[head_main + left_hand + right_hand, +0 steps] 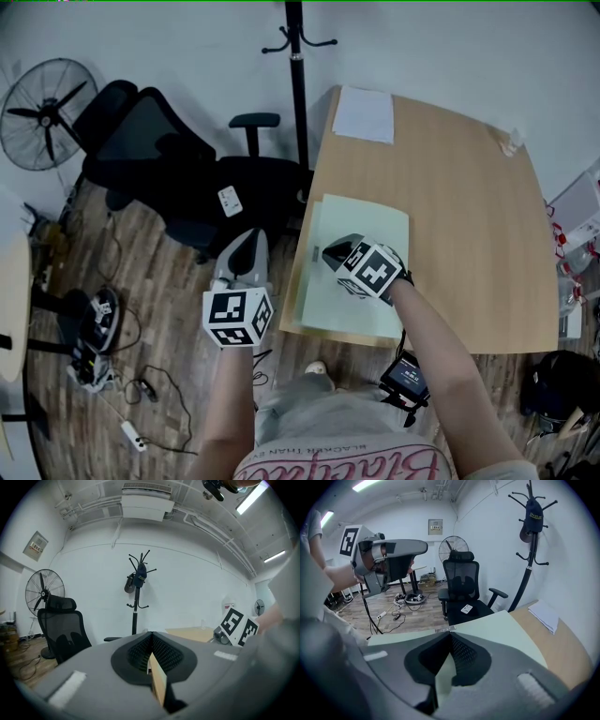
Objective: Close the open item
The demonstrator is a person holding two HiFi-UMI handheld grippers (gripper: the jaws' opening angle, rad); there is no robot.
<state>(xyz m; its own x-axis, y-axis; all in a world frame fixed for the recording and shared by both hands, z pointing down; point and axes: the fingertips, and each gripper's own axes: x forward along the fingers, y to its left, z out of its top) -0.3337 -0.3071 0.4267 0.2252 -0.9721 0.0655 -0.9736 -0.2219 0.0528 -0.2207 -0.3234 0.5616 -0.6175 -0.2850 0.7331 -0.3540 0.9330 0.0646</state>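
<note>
A pale green folder (361, 281) lies flat on the wooden table (469, 225), near its front left corner. My right gripper (330, 253) rests low over the folder's left part, jaws shut with nothing held. In the right gripper view the folder (506, 632) spreads under the shut jaw tips (450, 634), with a small label (444, 629) at its far edge. My left gripper (247, 236) hovers off the table's left side, above the floor, pointing at the chair. Its jaws (151, 634) meet at the tip and hold nothing.
A white sheet (364, 114) lies at the table's far left corner. A black office chair (178, 169), a coat stand (297, 75) and a fan (47, 112) stand left of the table. Cables and power strips (94, 337) litter the wooden floor.
</note>
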